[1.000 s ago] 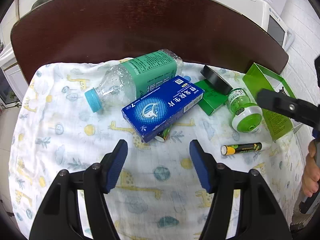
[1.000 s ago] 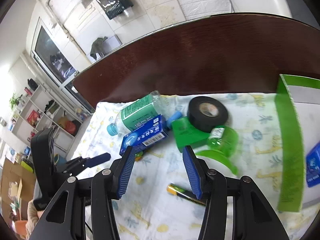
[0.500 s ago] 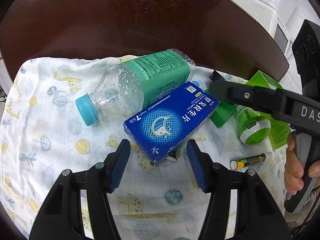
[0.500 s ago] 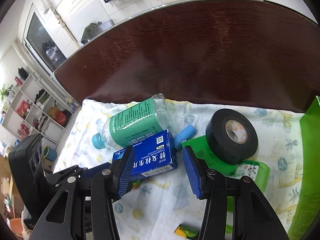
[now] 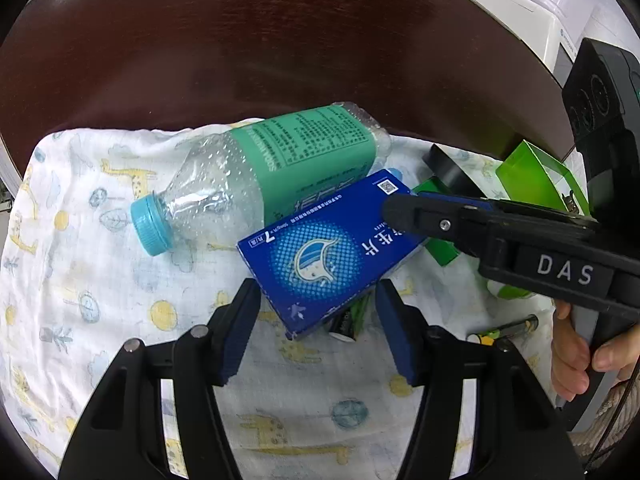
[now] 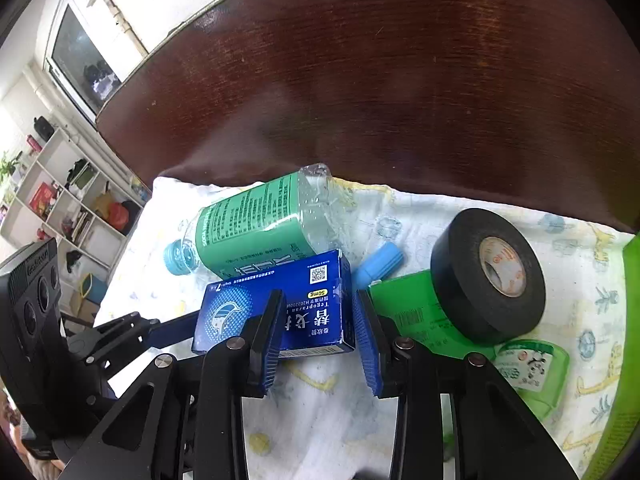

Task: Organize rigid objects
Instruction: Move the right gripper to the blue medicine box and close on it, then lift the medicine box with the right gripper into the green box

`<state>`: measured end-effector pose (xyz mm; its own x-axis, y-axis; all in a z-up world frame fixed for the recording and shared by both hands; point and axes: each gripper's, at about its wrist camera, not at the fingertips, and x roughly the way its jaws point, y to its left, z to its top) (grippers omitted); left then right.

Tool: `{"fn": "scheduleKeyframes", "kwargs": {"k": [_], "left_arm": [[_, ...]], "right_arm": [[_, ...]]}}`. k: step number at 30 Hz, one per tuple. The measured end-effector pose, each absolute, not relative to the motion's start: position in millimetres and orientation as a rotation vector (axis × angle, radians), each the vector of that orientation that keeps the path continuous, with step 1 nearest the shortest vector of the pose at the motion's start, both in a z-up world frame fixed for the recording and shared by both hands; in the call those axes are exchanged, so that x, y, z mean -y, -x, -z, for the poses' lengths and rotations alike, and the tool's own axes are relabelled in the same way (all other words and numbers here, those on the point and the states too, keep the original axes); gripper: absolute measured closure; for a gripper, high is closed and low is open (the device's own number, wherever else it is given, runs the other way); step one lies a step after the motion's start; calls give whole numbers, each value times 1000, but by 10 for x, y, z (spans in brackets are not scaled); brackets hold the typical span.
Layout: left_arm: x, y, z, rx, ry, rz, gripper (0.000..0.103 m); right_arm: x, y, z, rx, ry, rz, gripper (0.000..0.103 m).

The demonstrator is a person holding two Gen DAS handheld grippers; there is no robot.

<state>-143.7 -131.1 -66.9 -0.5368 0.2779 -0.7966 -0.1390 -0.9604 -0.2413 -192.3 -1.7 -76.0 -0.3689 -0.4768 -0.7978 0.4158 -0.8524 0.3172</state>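
Through my left wrist camera, my left claw (image 5: pixel 316 312) stands released, its blue pads either side of the near corner of the blue medicine box (image 5: pixel 324 256), which lies flat on the printed cloth (image 5: pixel 80 280) over the surface, leaning against the clear bottle (image 5: pixel 256 184) and resting partly on a battery (image 5: pixel 348 322). My right claw (image 5: pixel 404 210) reaches across the box's far end. I judge the box light, thin cardboard, stiff along its edges but easy to crush on its broad faces, so it wants a modest squeeze across the narrow sides. Through my right wrist camera, my right claw (image 6: pixel 316 334) is likewise released, pads straddling the box (image 6: pixel 308 312) at its short end without clearly touching it. The black tape roll (image 6: pixel 486 276) sits on a green box (image 6: pixel 404 312) just beside, so I would keep my outer finger clear of it.
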Motion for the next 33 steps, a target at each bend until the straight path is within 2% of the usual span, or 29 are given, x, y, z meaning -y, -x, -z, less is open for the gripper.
{"fn": "scheduleKeyframes", "kwargs": {"k": [12,33], "left_arm": [[1028,1266,300,99,1263,-2581,44],[-711,1123,-428,-251,1009,-2458,44]], "right_arm": [[-356,1716,430,143,-1227,2302,66],[-2123,1064,-265,383,-1009,2593,66]]}}
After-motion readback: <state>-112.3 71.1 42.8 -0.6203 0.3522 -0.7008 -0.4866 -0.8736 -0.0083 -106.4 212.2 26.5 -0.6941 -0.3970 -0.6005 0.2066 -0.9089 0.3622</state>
